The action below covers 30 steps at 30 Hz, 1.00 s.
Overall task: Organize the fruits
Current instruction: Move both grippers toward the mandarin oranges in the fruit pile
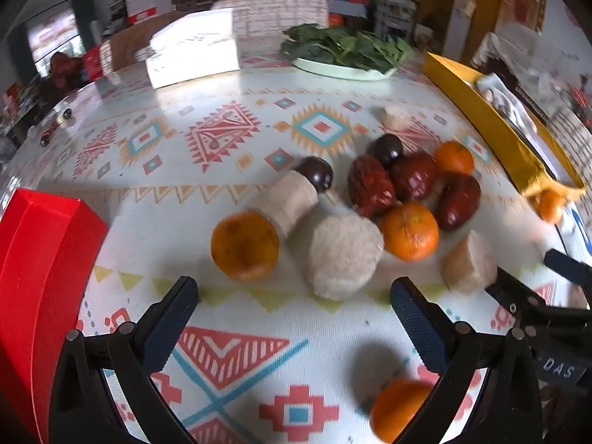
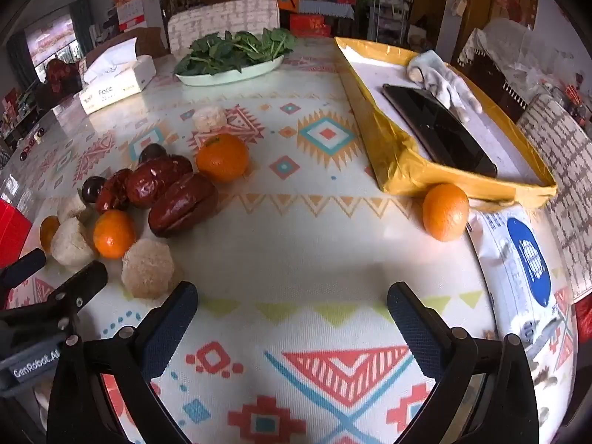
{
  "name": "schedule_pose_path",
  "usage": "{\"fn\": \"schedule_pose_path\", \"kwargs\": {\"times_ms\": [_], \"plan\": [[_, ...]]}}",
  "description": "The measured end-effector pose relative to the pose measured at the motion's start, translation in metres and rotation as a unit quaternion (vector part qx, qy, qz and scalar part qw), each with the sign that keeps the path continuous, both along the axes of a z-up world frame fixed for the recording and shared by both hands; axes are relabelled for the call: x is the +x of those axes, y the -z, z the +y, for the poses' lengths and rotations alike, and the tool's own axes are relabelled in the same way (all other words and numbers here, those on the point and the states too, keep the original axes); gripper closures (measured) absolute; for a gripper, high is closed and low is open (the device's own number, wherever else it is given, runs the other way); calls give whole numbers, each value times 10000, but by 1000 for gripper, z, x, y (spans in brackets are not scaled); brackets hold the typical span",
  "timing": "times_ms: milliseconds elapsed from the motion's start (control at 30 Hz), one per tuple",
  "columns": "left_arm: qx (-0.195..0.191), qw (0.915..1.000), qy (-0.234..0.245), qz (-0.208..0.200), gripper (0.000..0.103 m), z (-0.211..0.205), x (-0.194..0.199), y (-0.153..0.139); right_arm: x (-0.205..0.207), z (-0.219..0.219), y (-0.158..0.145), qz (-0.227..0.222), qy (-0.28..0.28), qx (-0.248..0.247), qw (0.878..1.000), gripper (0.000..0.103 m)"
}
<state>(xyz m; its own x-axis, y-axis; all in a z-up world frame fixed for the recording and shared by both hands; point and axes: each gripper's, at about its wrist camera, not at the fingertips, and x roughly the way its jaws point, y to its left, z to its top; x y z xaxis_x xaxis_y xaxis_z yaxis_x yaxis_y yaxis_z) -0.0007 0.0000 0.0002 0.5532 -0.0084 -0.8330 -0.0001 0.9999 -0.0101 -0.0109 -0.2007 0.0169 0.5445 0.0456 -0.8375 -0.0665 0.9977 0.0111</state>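
Note:
My left gripper [image 1: 294, 296] is open and empty above the patterned tablecloth [image 1: 229, 133]. Just ahead of it lie an orange [image 1: 245, 246], a pale peeled chunk [image 1: 344, 255], another orange [image 1: 410, 236], red dates [image 1: 371, 185] and dark plums [image 1: 317, 173]. One orange [image 1: 399, 409] lies under its right finger. My right gripper [image 2: 292, 299] is open and empty over bare cloth. The same pile sits to its left: dates [image 2: 183, 203], oranges [image 2: 222, 157] [image 2: 114, 234], a pale chunk [image 2: 148, 268]. A lone orange [image 2: 445, 211] lies beside the yellow tray [image 2: 392, 162].
A red box [image 1: 40, 259] stands at the left edge. The yellow tray holds a black phone [image 2: 440, 129] and a cloth [image 2: 440, 77]. A plate of greens [image 2: 233, 55] and a tissue box [image 2: 114, 77] stand at the far side. A white packet [image 2: 518, 266] lies at the right.

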Motion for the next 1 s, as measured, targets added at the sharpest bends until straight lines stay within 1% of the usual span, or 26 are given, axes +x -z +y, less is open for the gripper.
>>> {"fn": "schedule_pose_path", "kwargs": {"times_ms": [167,233,267,300,333,367,400,433,500,533,567,600,633,667,700,767,800,833,867,967,1000], "plan": [[-23,9997,224,6,0,-2,-4,2,-8,1,1,-11,-49,-13,10000,0],[-278,9995,125,-28,2,13,-20,-6,-10,2,1,-5,-54,-7,10000,0],[-384,9992,89,-5,3,16,-19,-10,-10,2,1,-4,-32,-22,10000,0],[-517,9983,41,-273,3,23,-24,-16,-12,0,1,-4,-13,-11,10000,0],[-706,9962,-48,-506,3,33,-31,-28,-16,-2,-1,-31,-12,102,9999,0],[-855,9928,-156,-828,3,45,-41,-40,-20,-4,-3,-84,-33,226,9997,0],[-882,9890,-241,-1165,3,55,-54,-52,-25,-4,-6,-168,-57,338,9993,0],[-984,9859,-311,-1318,3,64,-61,-58,-33,-5,-11,-293,-94,446,9985,0],[-1130,9834,-430,-1355,3,80,-72,-64,-41,-1,-17,-412,-261,612,9969,0],[-1367,9803,-490,-1335,3,92,-75,-62,-46,4,-19,-405,-431,759,9954,0],[-1272,9827,-534,-1234,3,97,-78,-61,-48,9,-20,-380,-577,865,9939,0],[-1301,9821,-614,-1212,3,106,-80,-59,-51,16,-21,-367,-765,974,9916,0],[-1308,9802,-643,-1341,5,113,-84,-59,-54,24,-21,-382,-950,1047,9892,0],[-1300,9803,-677,-1326,11,118,-86,-60,-57,34,-23,-449,-1154,1048,9868,1],[-1187,9795,-671,-1487,15,122,-91,-60,-61,45,-24,-526,-1289,981,9854,1],[-1194,9825,-598,-1295,38,125,-90,-58,-63,61,-25,-577,-1433,838,9844,1],[-1215,9832,-526,-1255,43,125,-89,-57,-62,70,-24,-523,-1531,731,9841,4],[-1267,9844,-443,-1134,49,125,-87,-54,-62,76,-22,-481,-1583,673,9839,12],[-1355,9854,-401,-955,49,122,-84,-51,-61,84,-19,-409,-1673,633,9830,16],[-1351,9873,-165,-825,49,111,-76,-46,-64,90,-12,-273,-1782,642,9815,28],[-1331,9882,-68,-757,49,105,-72,-44,-65,90,-11,-251,-1791,657,9813,35]]}}
